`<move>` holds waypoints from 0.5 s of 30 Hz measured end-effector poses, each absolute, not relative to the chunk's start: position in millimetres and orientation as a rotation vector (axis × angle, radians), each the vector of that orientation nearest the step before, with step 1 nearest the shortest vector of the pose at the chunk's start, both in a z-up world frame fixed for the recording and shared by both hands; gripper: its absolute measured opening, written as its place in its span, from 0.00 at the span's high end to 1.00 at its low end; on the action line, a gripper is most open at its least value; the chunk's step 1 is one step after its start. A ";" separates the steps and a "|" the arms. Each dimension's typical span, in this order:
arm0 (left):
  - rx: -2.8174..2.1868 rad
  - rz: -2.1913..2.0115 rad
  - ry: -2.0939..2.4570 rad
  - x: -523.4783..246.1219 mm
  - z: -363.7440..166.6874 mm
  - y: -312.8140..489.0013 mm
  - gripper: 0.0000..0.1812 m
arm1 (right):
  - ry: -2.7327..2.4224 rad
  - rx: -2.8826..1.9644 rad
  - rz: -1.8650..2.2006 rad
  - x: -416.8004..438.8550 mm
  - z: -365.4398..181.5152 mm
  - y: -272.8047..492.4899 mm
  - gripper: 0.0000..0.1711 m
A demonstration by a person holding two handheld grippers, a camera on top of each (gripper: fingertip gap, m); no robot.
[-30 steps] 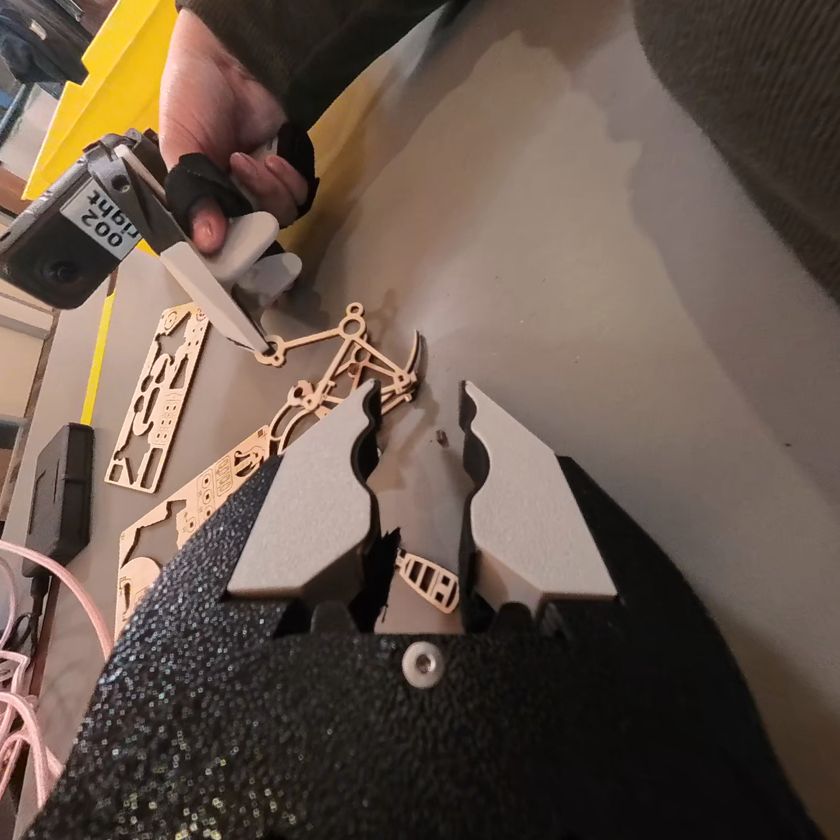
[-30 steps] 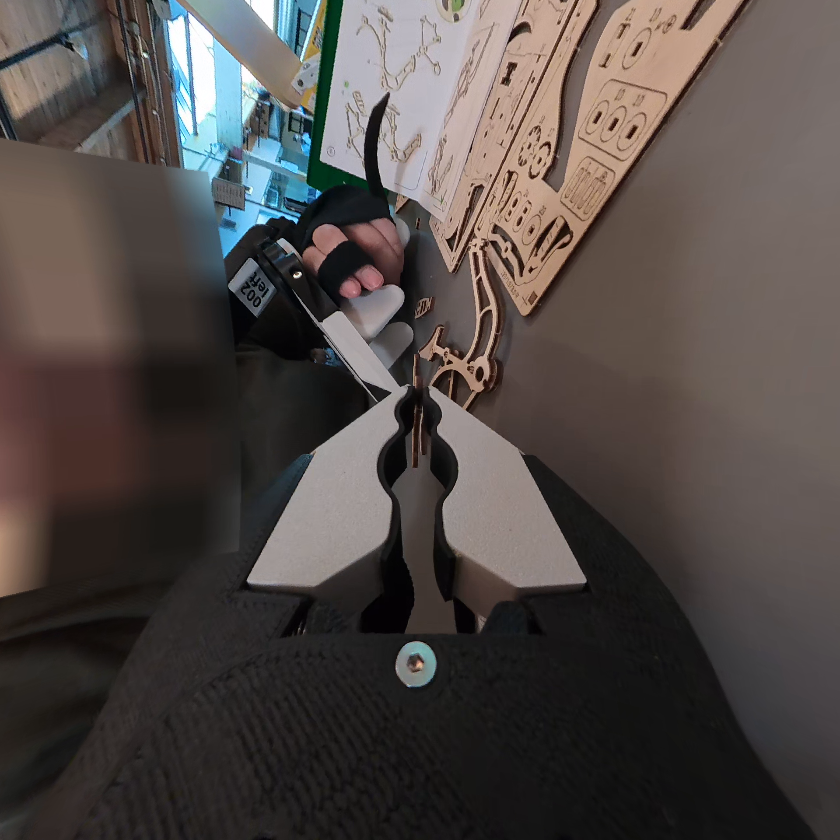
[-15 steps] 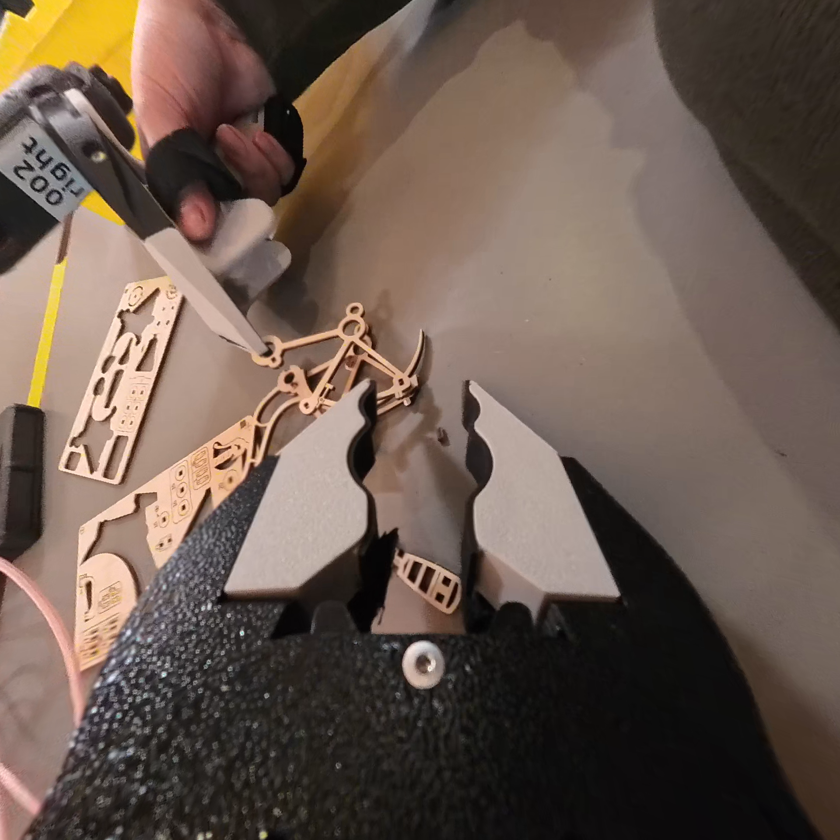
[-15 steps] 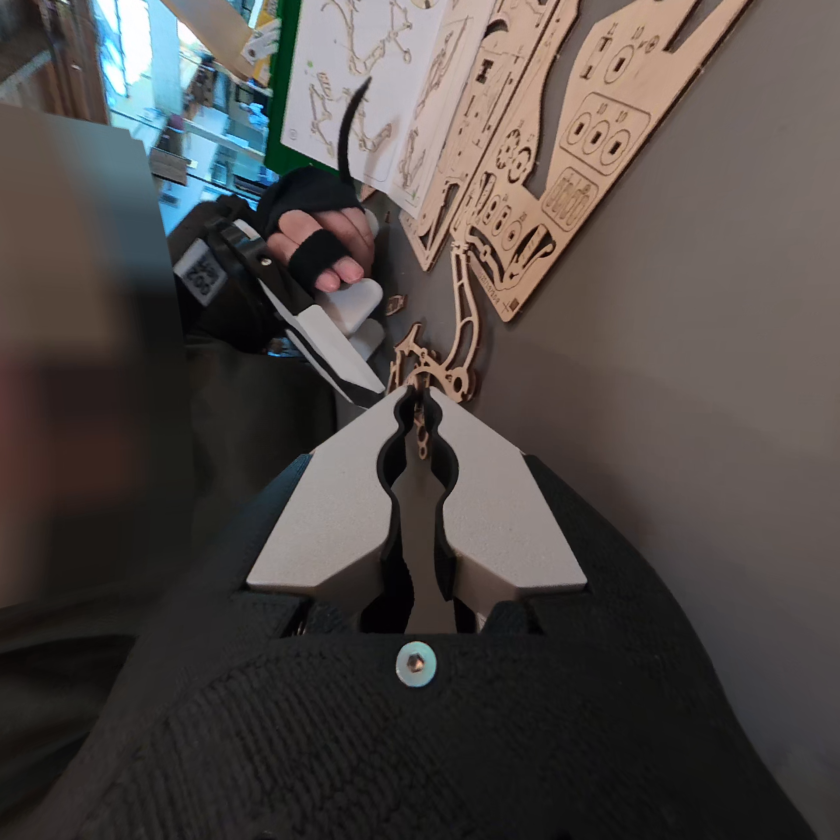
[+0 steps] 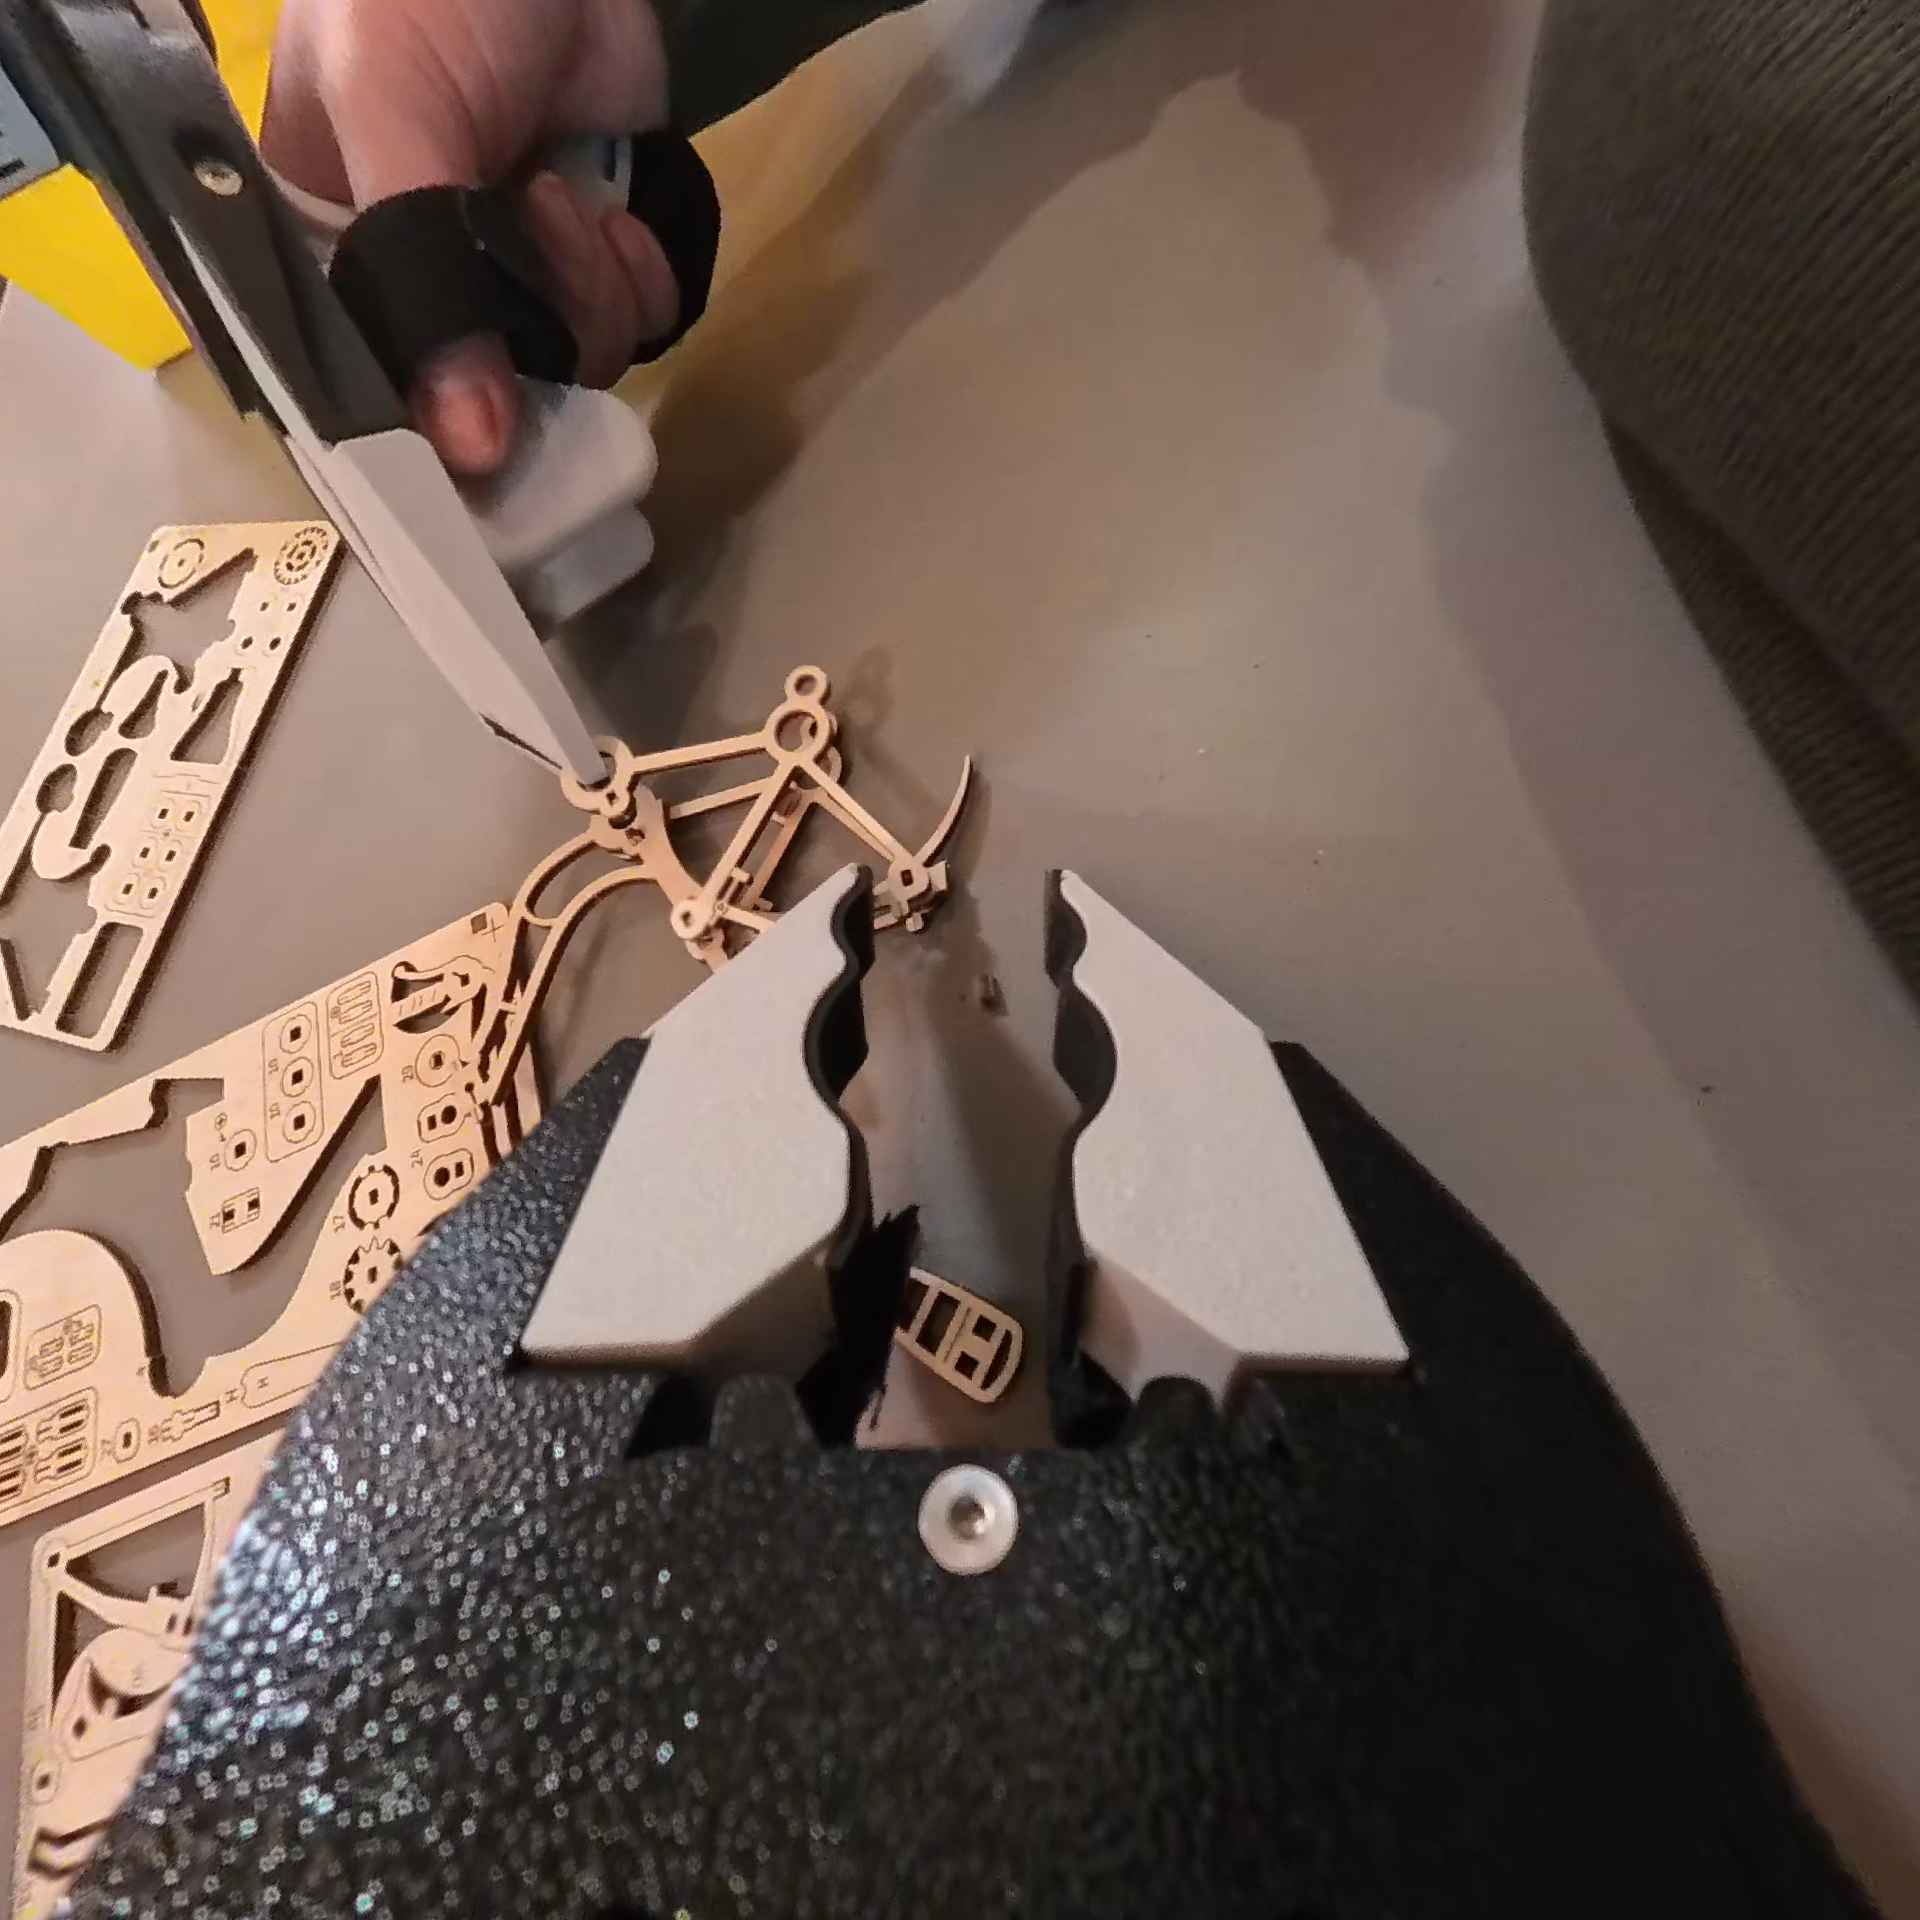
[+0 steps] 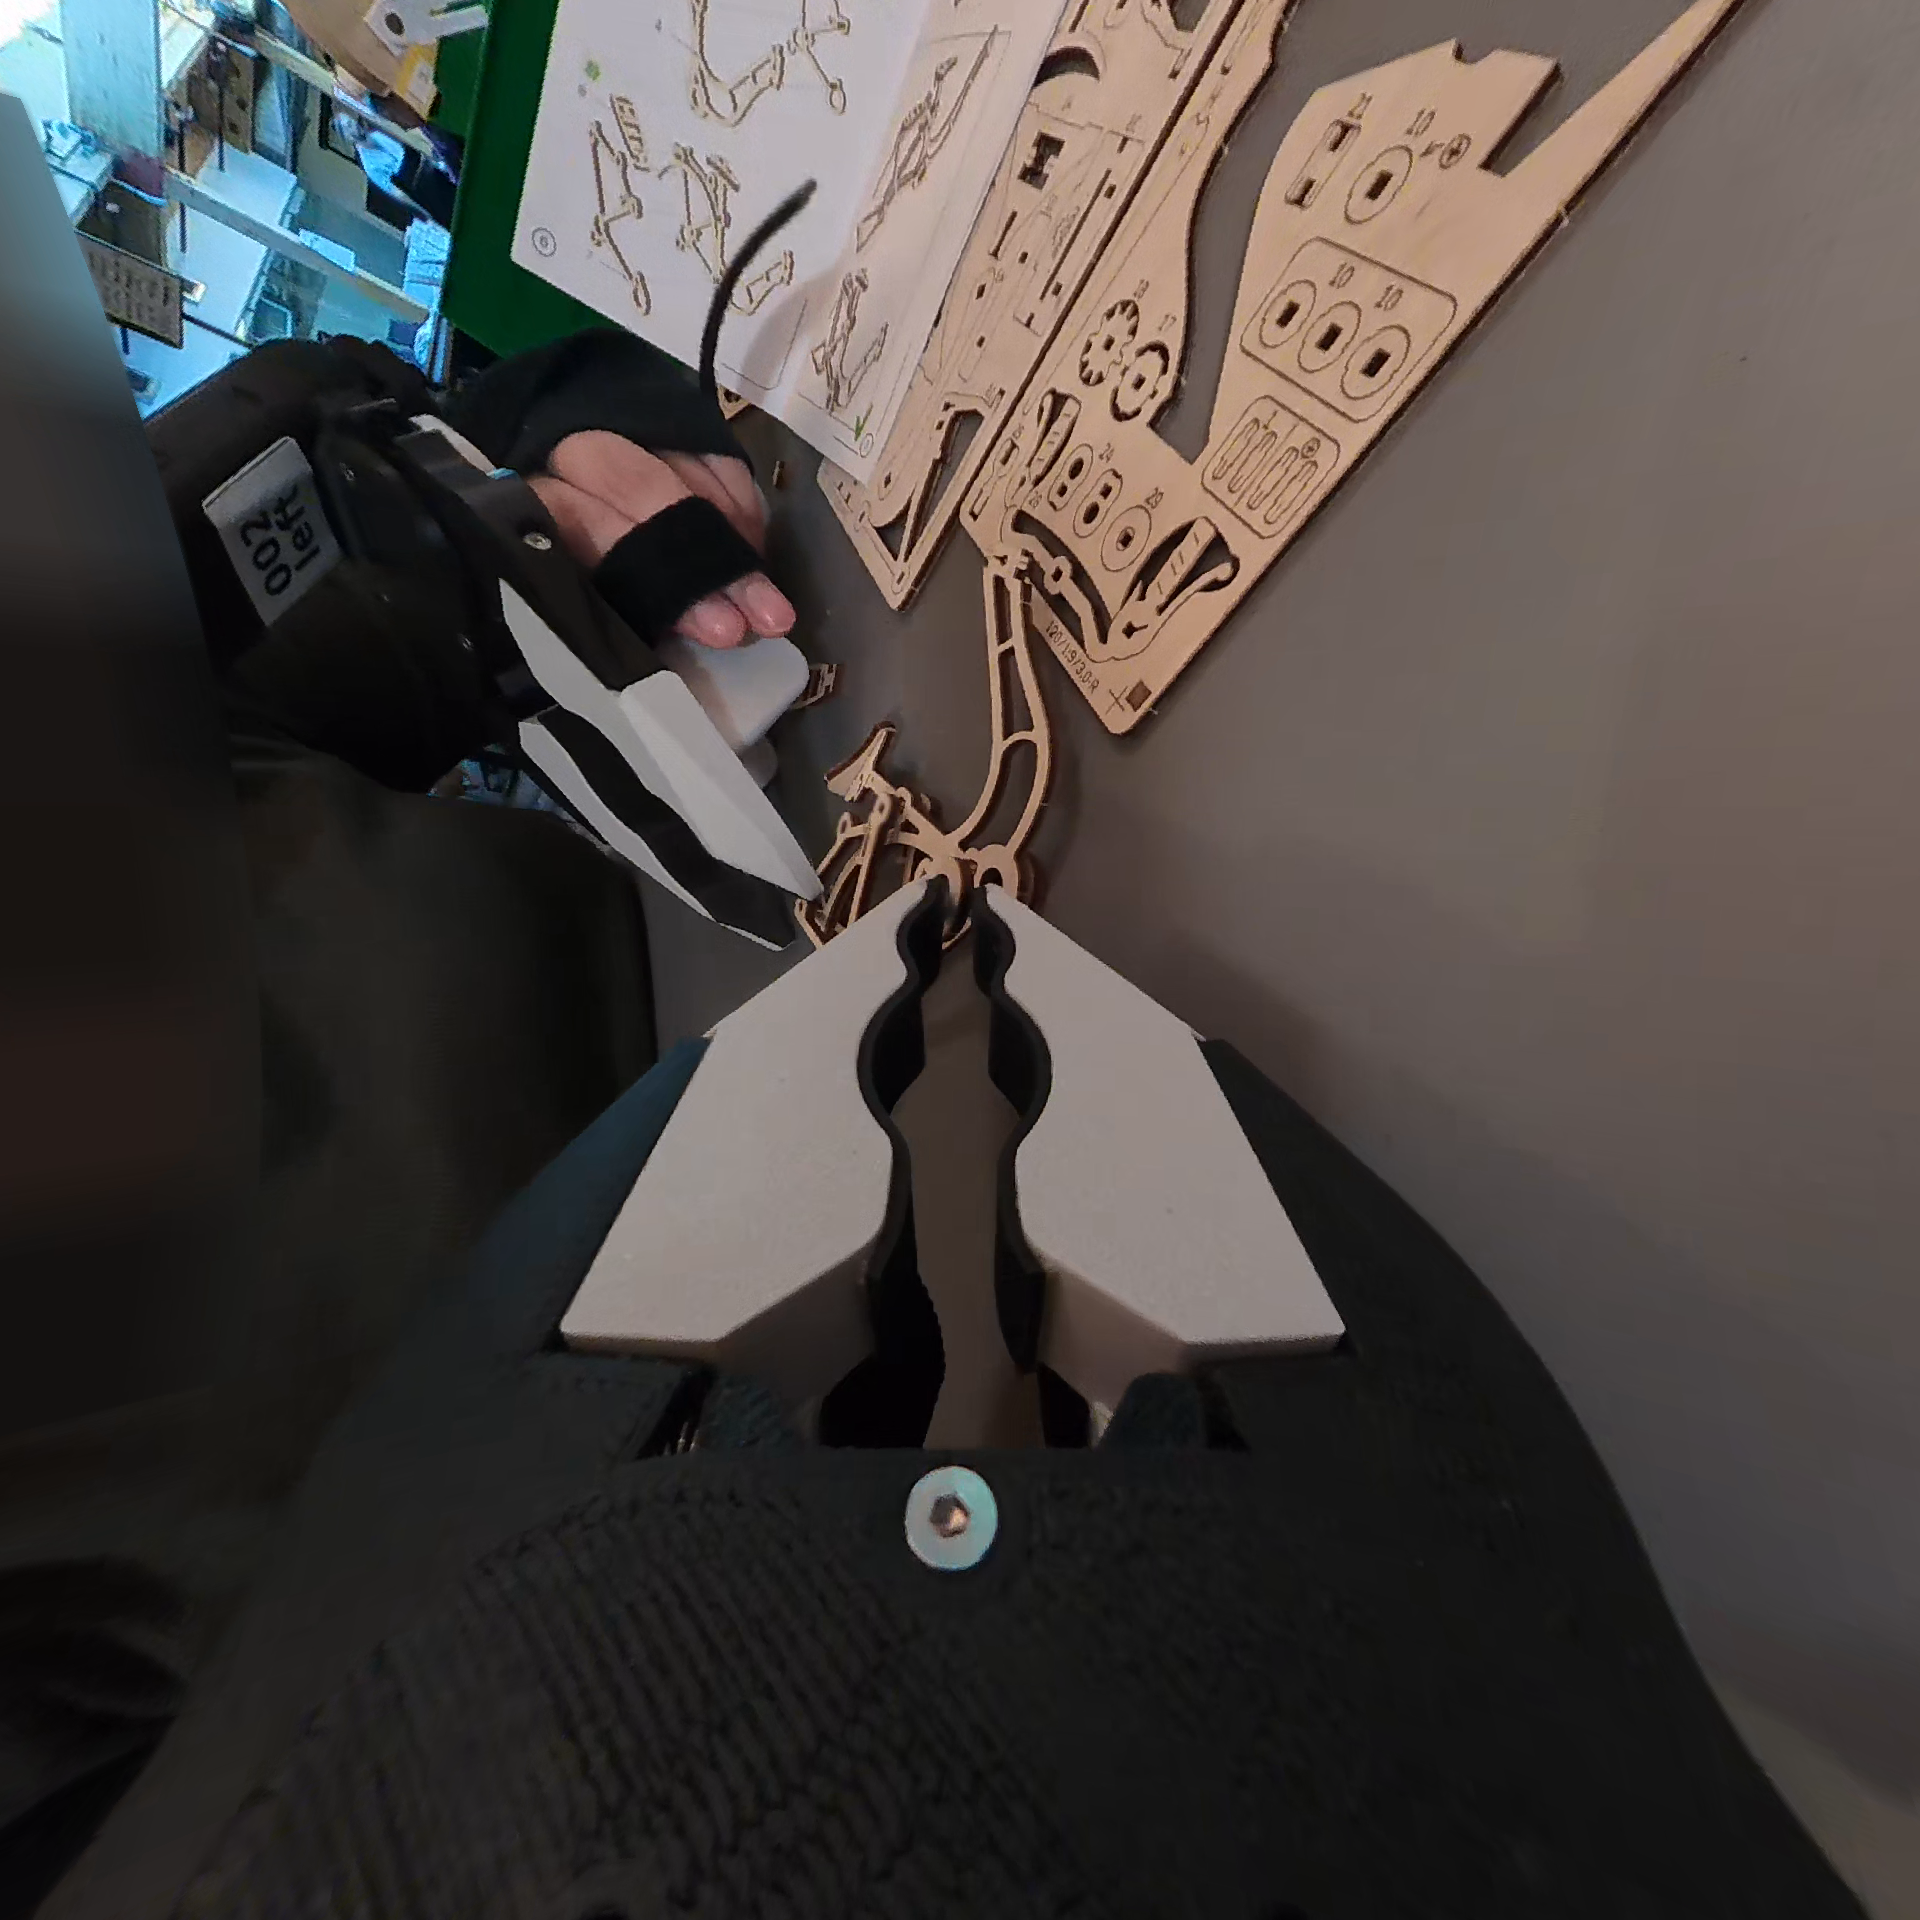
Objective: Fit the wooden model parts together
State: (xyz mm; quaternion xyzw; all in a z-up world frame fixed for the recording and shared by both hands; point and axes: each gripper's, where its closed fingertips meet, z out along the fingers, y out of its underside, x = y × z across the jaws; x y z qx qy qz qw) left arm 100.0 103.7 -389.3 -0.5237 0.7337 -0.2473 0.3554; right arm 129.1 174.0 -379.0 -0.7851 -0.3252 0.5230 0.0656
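Observation:
A wooden bicycle-frame assembly (image 5: 748, 821) lies on the grey table (image 5: 1247, 623), with a curved sliver at its near end. My left gripper (image 5: 956, 894) is open and empty, its fingertips just short of that end. A small ladder-like wooden piece (image 5: 961, 1340) lies on the table under the gap between its fingers. My right gripper (image 6: 961, 894) is shut on the ring end of the frame (image 6: 935, 831). In the left wrist view its tip (image 5: 587, 769) sits on that ring. The left gripper (image 6: 790, 914) shows beside the frame in the right wrist view.
Punched-out wooden part sheets (image 5: 156, 707) (image 5: 260, 1122) lie left of the frame; they also show in the right wrist view (image 6: 1299, 364). A white instruction sheet (image 6: 707, 156) lies beyond them. A yellow box (image 5: 94, 260) stands behind the right hand. About 8 cm separates my left fingertips from my right.
The right hand and gripper body have swung closer to the left camera while the tip stays on the frame's ring end. The frame and the open left gripper have hardly moved.

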 end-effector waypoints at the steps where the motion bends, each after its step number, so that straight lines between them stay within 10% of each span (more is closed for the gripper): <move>1: -1.356 -0.640 1.894 100.0 -389.3 103.7 0.83 | -0.983 -2.362 1.571 128.8 -378.8 174.3 0.98; 15: -1.385 -0.626 1.877 99.8 -389.6 103.7 0.84 | -1.065 -2.300 1.417 124.2 -382.5 178.9 0.98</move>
